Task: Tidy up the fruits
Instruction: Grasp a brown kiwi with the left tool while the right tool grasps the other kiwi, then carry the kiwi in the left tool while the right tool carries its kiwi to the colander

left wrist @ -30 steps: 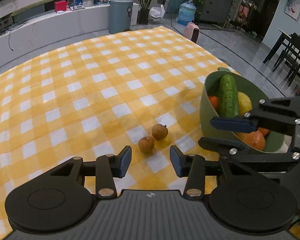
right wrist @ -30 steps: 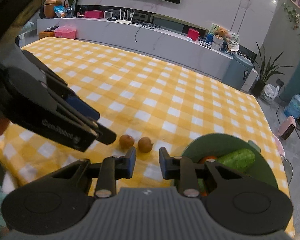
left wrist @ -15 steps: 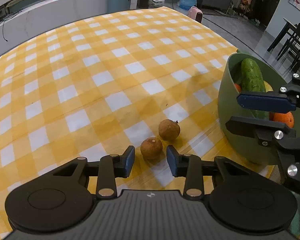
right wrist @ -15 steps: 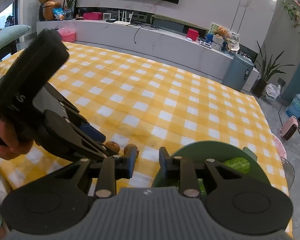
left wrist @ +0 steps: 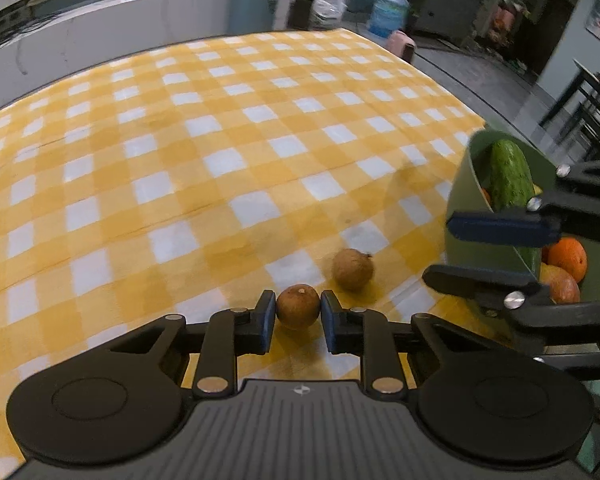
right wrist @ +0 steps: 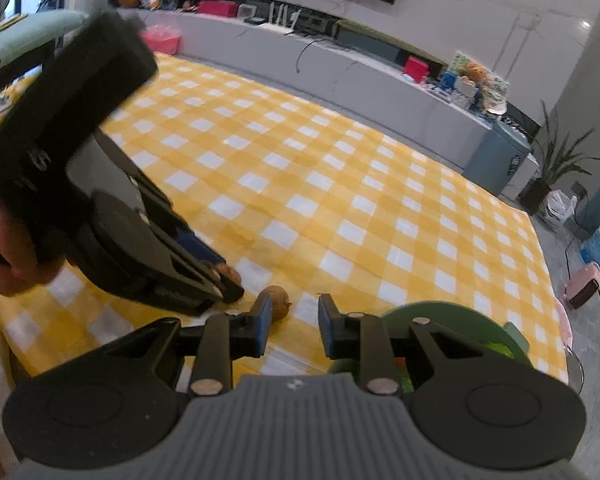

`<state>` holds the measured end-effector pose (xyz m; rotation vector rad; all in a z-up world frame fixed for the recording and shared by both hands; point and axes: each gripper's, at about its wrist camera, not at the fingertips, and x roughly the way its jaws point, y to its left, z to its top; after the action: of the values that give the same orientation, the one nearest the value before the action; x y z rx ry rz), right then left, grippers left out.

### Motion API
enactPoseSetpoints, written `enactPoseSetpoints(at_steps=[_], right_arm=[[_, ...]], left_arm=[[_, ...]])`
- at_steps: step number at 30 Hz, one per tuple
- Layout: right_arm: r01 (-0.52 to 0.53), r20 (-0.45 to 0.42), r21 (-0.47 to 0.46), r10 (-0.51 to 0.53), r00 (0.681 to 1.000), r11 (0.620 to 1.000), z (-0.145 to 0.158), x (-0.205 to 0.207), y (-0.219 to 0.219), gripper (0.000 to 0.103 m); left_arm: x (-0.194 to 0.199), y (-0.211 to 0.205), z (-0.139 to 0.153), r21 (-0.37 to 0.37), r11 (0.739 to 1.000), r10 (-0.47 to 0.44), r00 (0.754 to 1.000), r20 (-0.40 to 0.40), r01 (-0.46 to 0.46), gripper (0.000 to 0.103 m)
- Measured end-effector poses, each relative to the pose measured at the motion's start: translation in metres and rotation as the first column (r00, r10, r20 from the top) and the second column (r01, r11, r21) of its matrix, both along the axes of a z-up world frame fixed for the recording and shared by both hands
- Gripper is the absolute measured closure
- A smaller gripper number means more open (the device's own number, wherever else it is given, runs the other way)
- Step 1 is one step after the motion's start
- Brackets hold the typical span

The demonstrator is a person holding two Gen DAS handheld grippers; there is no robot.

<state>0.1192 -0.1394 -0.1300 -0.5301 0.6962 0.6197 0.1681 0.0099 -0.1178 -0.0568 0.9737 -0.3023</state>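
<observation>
Two small brown round fruits lie on the yellow checked cloth. My left gripper (left wrist: 297, 314) is closing on the nearer fruit (left wrist: 298, 305), and its blue pads press on both sides of it. The other brown fruit (left wrist: 353, 269) rests just beyond and to the right, loose. In the right wrist view that loose fruit (right wrist: 278, 300) sits just ahead of my right gripper (right wrist: 291, 316), by the left finger. The right gripper is shut, leaving a narrow empty gap. It hovers beside the green bowl (left wrist: 464, 200).
The green bowl at the table's right edge holds a cucumber (left wrist: 508, 176), an orange (left wrist: 568, 254) and other fruit. A hand (right wrist: 12, 268) grips the left tool. The checked tablecloth (left wrist: 220, 128) stretches away behind the fruits. Chairs and floor lie past the right edge.
My left gripper came down and forward over the nearer brown fruit and its jaws closed onto it. The right gripper shifted sideways next to the bowl, its jaws unchanged.
</observation>
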Motion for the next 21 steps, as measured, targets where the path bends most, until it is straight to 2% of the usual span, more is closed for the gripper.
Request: enactPoseSetpoints(at_steps=[5,9,21], right_arm=[[-0.012,-0.040,-0.077,0.009,0.999,0.997,-0.012,0.008,0.024,0.082],[0.017,-0.032,-0.142,-0.022,0.999,0.990,-0.023,0.013,0.041,0.082],[0.108,-0.010,-0.221,-0.113,0.994,0.969,-0.046,0.024,0.064,0.081]], left_arm=[[-0.012,0.024,0.013,-0.037,0.997,0.068,0.997,0.024,-0.068,0.077],[-0.018,0.037,0.016,-0.052,0.994,0.094,0.995,0.041,-0.092,0.077],[-0.024,0.051,0.010,-0.093,0.990,0.112,0.992,0.061,-0.106,0.077]])
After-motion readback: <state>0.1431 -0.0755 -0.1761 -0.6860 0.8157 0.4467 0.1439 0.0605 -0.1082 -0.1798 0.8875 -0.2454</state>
